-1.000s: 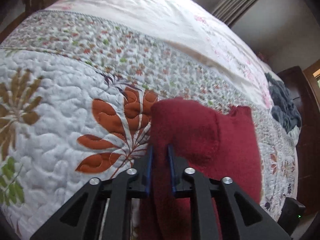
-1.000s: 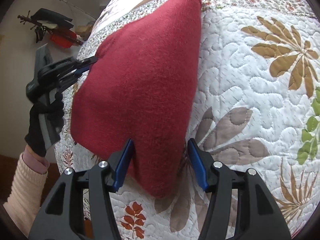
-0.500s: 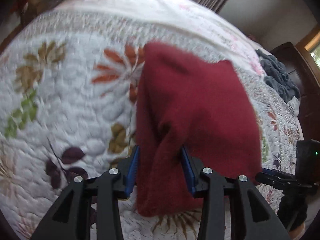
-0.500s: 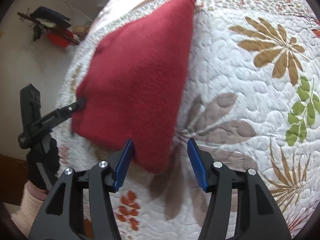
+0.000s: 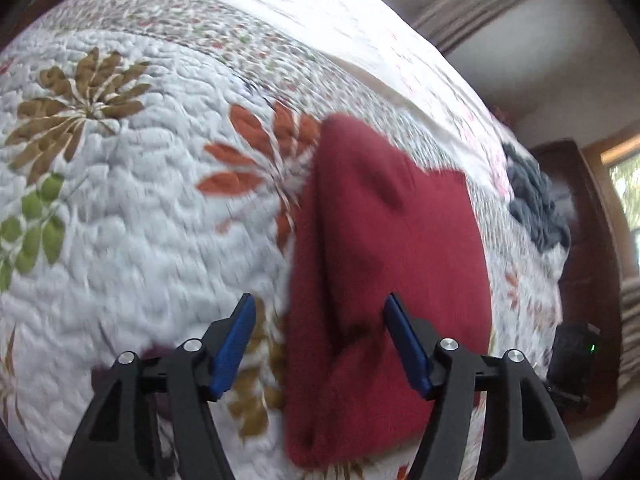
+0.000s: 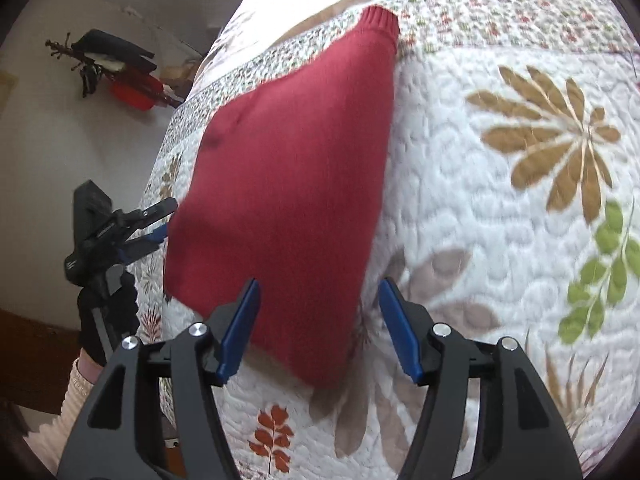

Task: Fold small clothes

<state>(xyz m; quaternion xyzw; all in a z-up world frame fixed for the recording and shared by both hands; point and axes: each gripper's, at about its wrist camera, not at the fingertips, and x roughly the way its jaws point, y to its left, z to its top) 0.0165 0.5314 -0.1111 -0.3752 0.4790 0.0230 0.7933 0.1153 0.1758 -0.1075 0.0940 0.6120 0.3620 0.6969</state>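
The red knit garment [image 6: 288, 200] lies flat on the quilted bed [image 6: 500, 208], folded to a tapering shape. In the right wrist view its long axis runs from the wide end at the near edge of the bed to the narrow ribbed cuff [image 6: 379, 20], which points toward the floral border strip farther up the bed.

The right hand-held gripper [image 6: 318, 328] has its fingers spread apart, straddling the wide end's corner without clamping it. The left hand-held gripper [image 5: 318, 340] is also spread apart, with garment fabric between its fingers, not pinched.

A grey clothing pile [image 5: 536, 208] lies near the bed's far side edge, well apart from the garment. No containers are visible.
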